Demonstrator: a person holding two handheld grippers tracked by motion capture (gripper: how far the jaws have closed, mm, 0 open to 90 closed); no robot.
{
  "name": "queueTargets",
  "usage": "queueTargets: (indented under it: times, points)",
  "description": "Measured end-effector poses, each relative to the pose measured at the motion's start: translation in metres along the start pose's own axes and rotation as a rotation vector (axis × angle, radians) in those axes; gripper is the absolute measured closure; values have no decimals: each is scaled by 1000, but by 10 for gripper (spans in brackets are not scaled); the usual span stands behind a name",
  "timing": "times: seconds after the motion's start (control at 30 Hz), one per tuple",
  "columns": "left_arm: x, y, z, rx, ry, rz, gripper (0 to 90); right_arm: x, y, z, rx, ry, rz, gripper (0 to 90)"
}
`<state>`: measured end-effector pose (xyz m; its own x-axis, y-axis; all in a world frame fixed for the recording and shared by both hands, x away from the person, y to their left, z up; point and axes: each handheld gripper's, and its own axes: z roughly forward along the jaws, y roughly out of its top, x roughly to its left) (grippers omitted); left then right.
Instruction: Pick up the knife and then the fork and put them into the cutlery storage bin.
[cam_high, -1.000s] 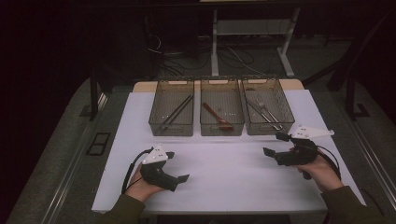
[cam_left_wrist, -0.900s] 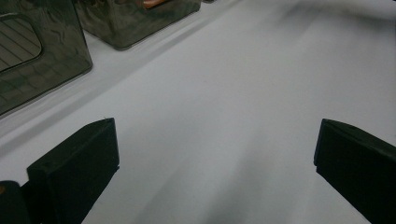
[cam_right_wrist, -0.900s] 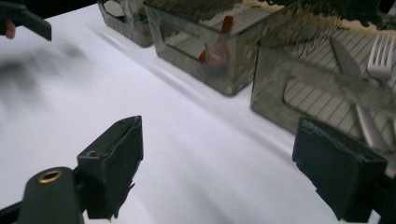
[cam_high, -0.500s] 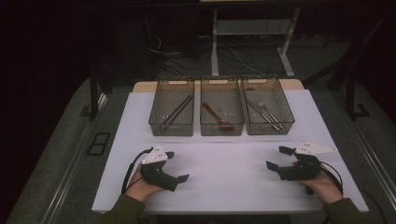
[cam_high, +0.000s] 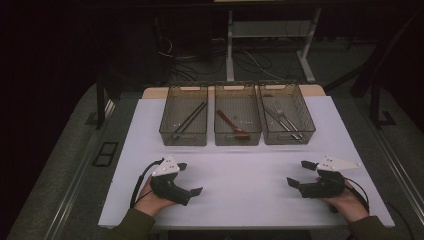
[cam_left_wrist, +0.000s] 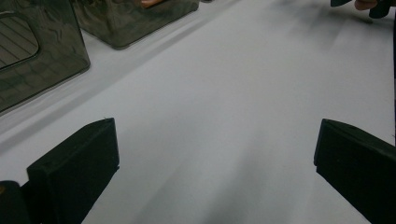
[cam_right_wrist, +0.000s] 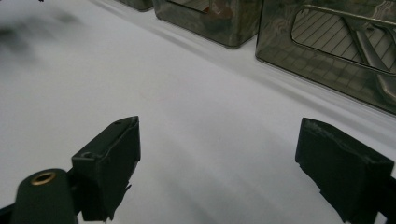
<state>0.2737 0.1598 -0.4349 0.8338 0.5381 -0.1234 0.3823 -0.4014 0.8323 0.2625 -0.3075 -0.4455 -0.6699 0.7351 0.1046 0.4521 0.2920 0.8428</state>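
Observation:
Three smoky clear bins stand in a row at the back of the white table (cam_high: 240, 175). The left bin (cam_high: 184, 120) holds dark chopsticks, the middle bin (cam_high: 238, 120) a brown wooden spoon (cam_high: 233, 126), the right bin (cam_high: 287, 119) metal cutlery. My left gripper (cam_high: 189, 178) rests low at the front left, open, with bare table between its jaws (cam_left_wrist: 210, 154). My right gripper (cam_high: 300, 174) sits at the front right, open as well, nothing between its jaws (cam_right_wrist: 215, 154).
The bins show close ahead in both gripper views, at upper left (cam_left_wrist: 42, 51) and upper right (cam_right_wrist: 327, 51). Dark floor, cables and a table frame (cam_high: 230, 45) lie beyond the far edge. White table surface spreads between my two hands.
My right gripper has drawn back toward the front edge and lower onto the table. The left gripper has stayed where it was.

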Motion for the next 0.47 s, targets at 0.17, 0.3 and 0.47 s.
queueTargets:
  times: [0.17,0.3,0.47]
  points:
    - [0,0,0,2,-3,5,0,0,1,-1,-5,4,0,133]
    - [0,0,0,0,-3,3,0,0,1,-1,-10,5,0,133]
    - [-1,0,0,1,-3,2,0,1,1,-2,-10,9,-2,133]
